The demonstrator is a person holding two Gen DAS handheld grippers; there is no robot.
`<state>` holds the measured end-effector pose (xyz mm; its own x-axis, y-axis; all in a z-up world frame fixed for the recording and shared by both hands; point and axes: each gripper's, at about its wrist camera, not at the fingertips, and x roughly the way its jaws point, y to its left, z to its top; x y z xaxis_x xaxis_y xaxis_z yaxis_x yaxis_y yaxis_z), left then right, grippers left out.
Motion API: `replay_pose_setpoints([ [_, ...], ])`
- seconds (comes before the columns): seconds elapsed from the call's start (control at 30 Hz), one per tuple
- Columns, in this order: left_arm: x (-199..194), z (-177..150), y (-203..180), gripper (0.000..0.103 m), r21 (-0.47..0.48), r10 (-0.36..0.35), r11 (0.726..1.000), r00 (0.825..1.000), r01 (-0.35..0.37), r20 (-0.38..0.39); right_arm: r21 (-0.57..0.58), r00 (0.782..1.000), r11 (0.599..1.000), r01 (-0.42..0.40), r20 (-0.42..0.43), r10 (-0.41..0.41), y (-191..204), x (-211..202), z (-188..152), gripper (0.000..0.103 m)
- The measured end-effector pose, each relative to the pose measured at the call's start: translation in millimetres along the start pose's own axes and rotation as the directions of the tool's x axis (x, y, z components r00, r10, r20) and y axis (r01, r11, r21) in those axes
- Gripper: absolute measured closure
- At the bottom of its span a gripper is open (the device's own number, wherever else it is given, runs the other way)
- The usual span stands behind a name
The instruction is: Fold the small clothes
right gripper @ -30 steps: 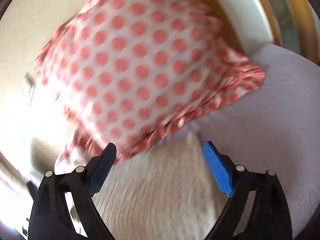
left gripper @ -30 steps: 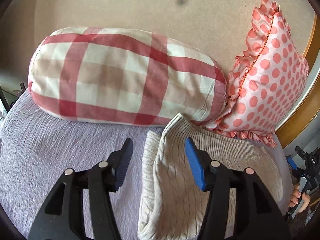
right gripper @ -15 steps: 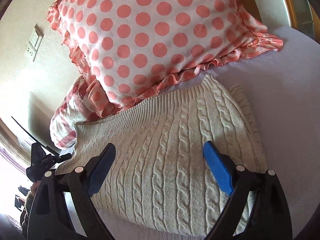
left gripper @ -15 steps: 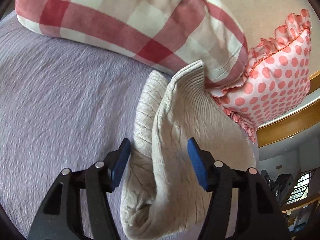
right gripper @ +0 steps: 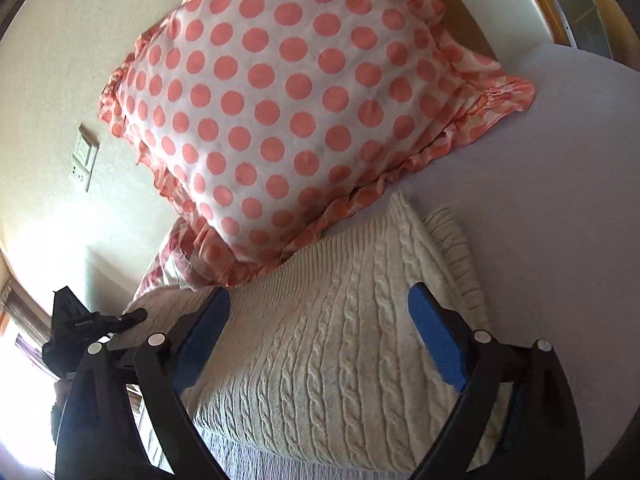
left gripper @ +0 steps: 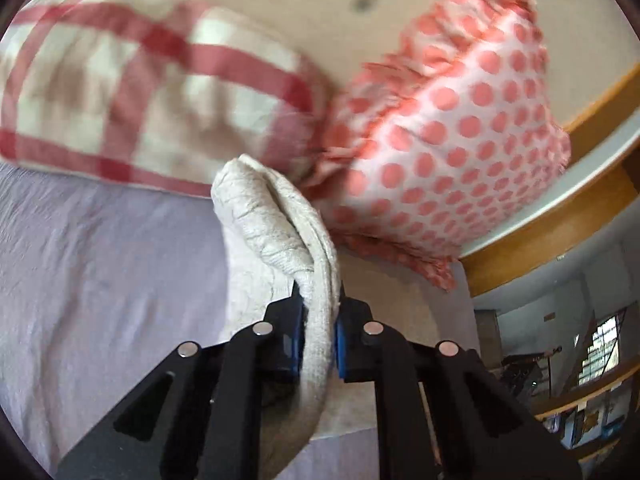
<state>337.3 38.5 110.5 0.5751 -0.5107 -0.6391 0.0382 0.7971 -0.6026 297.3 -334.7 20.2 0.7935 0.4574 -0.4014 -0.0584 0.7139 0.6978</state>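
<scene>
A cream cable-knit sweater [right gripper: 328, 344] lies folded on the lilac bedspread [right gripper: 560, 208], its ribbed hem against the pillows. My left gripper [left gripper: 320, 316] is shut on the sweater's folded edge [left gripper: 280, 232], which bunches up between its blue pads. My right gripper [right gripper: 320, 320] is open just above the sweater, one finger on each side of the knit, holding nothing. The left gripper also shows at the left of the right wrist view [right gripper: 92, 324].
A pink polka-dot frilled pillow [right gripper: 280, 100] leans on the wall behind the sweater. A red-checked bolster pillow [left gripper: 140, 92] lies to its left. The bed's wooden edge [left gripper: 560, 224] runs at the right. A wall socket [right gripper: 84, 160] is on the cream wall.
My left gripper has closed on the sweater's folded edge and swung, lifting it. My right gripper stays open over the sweater, having come slightly closer.
</scene>
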Motion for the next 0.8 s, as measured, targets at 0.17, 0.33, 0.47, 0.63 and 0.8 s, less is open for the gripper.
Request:
replay_pose_setpoints([
  [0.17,84.8,-38.4,-116.2,0.091,0.058,-0.199,0.977,0.974,0.206,-0.112,0.009,0.980,0.993,0.115,0.160,-0.115,-15.5,-34.9,16.7,0.011],
  [0.33,207.3,-99.0,-152.6,0.089,-0.067,-0.296,0.955,0.895,0.290,-0.333,0.079,0.969,0.984,0.157,0.179,-0.169,-47.4,-48.4,32.6,0.011],
  [0.47,192.8,-100.9,-151.5,0.084,-0.091,-0.435,0.899,0.850,0.428,-0.296,0.114,0.982,0.989,0.097,0.152,-0.114,-61.0,-50.1,41.3,0.011],
  [0.63,88.1,-77.0,-131.7,0.065,0.161,-0.337,0.922,0.934,0.353,-0.117,0.067,1.000,0.998,0.002,0.019,-0.003,-57.1,-40.6,46.9,0.012],
  [0.8,60.3,-96.1,-118.8,0.062,0.398,-0.132,0.904,0.988,0.155,-0.085,0.047,0.973,0.993,0.107,-0.209,-0.095,-54.3,1.5,54.1,0.033],
])
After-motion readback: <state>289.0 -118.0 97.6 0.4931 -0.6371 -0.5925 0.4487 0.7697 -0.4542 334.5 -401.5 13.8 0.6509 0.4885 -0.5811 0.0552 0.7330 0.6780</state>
